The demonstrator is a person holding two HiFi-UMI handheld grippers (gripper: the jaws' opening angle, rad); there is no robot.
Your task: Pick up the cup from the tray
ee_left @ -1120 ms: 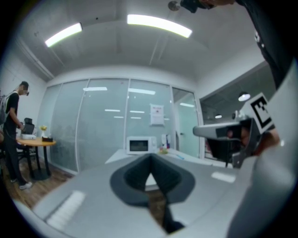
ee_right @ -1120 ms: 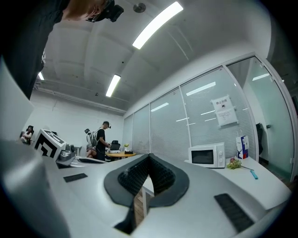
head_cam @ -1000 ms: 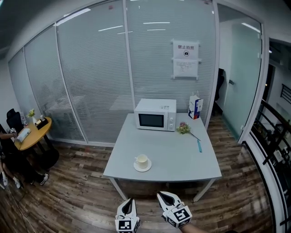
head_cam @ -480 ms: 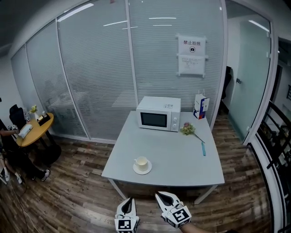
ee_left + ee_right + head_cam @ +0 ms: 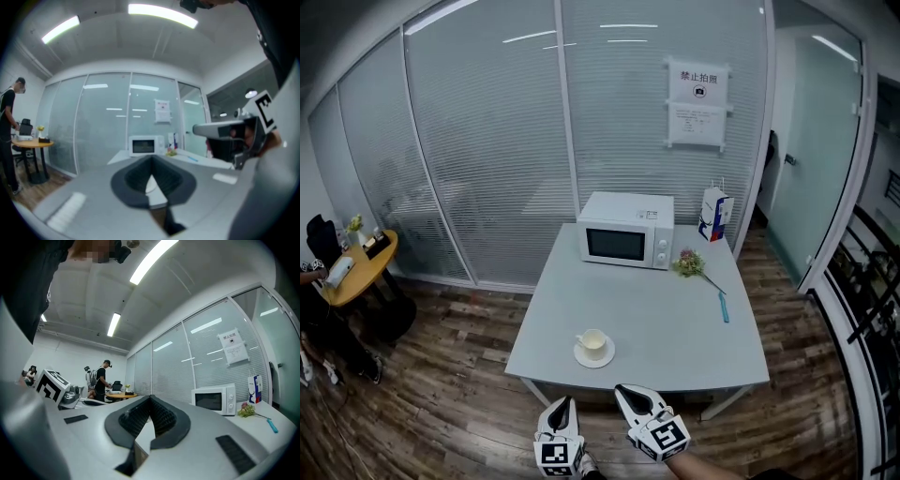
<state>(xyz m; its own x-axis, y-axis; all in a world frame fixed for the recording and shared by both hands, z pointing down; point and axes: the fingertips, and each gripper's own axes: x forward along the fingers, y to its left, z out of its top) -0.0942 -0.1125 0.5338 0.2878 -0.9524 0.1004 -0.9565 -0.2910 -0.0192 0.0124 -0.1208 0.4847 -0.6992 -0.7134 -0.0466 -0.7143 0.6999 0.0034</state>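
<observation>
A white cup [image 5: 592,342] stands on a white saucer [image 5: 594,356] near the front edge of the grey table [image 5: 675,337]. Both grippers are held low in front of the table, short of its edge and well apart from the cup. My left gripper [image 5: 565,405] is shut with nothing in it, and its jaws meet at the tip in the left gripper view [image 5: 151,158]. My right gripper [image 5: 625,392] sits beside it, a little right of the cup's line, also shut and empty [image 5: 150,397]. Neither gripper view shows the cup clearly.
At the table's back stands a white microwave [image 5: 626,243], with a milk carton [image 5: 713,214], a small bunch of flowers [image 5: 688,263] and a blue pen [image 5: 724,307] to its right. Glass partition walls stand behind. A person is at a round wooden table [image 5: 352,269] on the left.
Both grippers have moved together toward the table, still shut. The table and cup now sit nearer and a little lower in the head view.
</observation>
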